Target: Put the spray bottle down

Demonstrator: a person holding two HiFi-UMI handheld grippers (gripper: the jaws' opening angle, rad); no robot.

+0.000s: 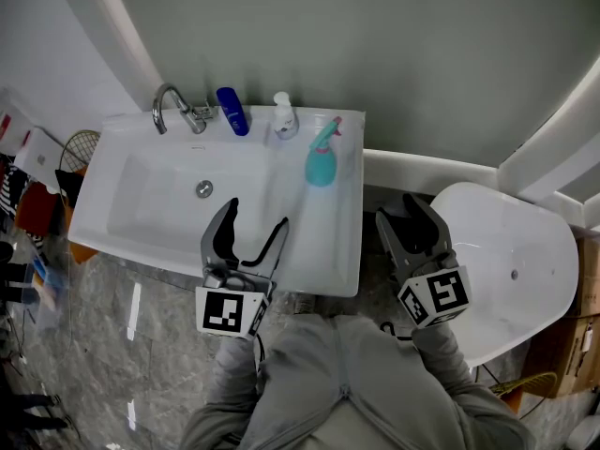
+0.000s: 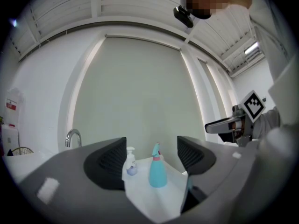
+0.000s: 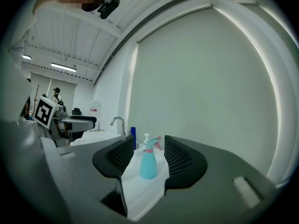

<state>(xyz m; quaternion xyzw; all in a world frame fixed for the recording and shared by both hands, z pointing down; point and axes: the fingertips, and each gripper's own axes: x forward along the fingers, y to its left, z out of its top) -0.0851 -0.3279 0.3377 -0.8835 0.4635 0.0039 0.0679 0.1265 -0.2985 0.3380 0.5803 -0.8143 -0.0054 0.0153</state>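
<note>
Teal spray bottle (image 1: 321,162) parked upright on the right-hand ledge of the white sink (image 1: 319,268), near the back wall, just beside a white pump bottle (image 1: 284,117). Looks already put down, no?

> Yep, reads as done. Touching neither tool. Left gripper (image 1: 258,216) hovering over the sink's front rim, jaws spread wide, nothing between them but a far-off view of the bottle.

Same for the right gripper (image 1: 401,212)?

> Same deal: gaping open, empty, hanging out past the sink's right edge, close to the body. Both well apart from the bottle, probably held back so as not to knock it.

Makes sense as a spot too: flat ledge, out of the basin, roughly in line with the blue bottle (image 1: 232,111) and the faucet (image 1: 173,106) along the back.

> Only worry: tall, narrow, and not far from the ledge's outer edge, so likely easy to tip with a careless swing. Otherwise nothing left to do, going by this.
</note>
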